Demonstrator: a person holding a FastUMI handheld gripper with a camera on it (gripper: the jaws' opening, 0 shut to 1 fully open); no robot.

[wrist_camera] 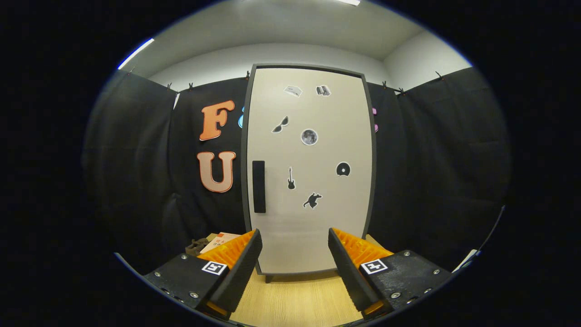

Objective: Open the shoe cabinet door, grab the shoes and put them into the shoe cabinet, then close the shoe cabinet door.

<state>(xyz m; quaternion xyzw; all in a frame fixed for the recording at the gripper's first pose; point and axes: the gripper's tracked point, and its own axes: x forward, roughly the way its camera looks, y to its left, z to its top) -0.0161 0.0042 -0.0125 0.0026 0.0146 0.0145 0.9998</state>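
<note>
Ahead of your fingers, the cabinet door stands closed.
Your fingers are spread wide, holding nothing; its black handle sits left.

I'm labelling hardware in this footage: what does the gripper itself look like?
The gripper has two wedge-shaped fingers with black ribbed inner pads and orange ridged backs. Each sits on a black plate with silver screws and carries a small square black-and-white marker.
</note>
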